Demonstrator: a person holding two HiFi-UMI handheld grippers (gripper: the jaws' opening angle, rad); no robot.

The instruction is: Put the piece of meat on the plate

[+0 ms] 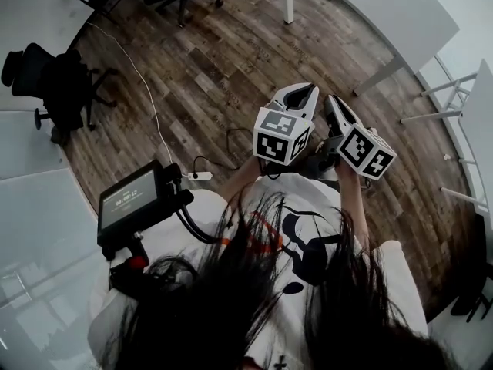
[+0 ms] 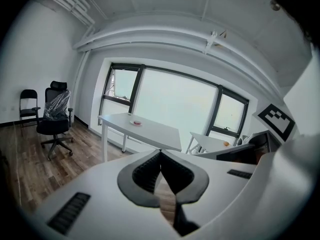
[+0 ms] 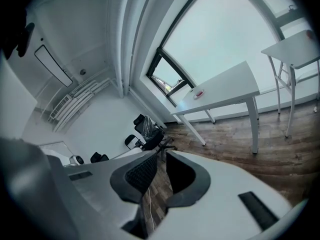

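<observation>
Both grippers are held side by side in front of the person's chest, far from the table. My left gripper [image 1: 306, 91] [image 2: 160, 152] is shut, its dark pads meeting at the tips with nothing between them. My right gripper [image 1: 331, 100] [image 3: 163, 155] is shut and empty too. Across the room stands a long white table [image 2: 150, 131] [image 3: 227, 89]. On it lies a small white plate [image 2: 136, 123] [image 3: 198, 94] with a small pink thing on it, too small to identify.
Wooden floor [image 1: 223, 68] lies ahead. Black office chairs [image 2: 54, 119] [image 3: 150, 134] stand at the left, more of them [image 1: 54, 83] near the wall. A second white table [image 2: 212, 143] [image 3: 297, 49] stands to the right. A white cable and socket [image 1: 199, 176] lie on the floor.
</observation>
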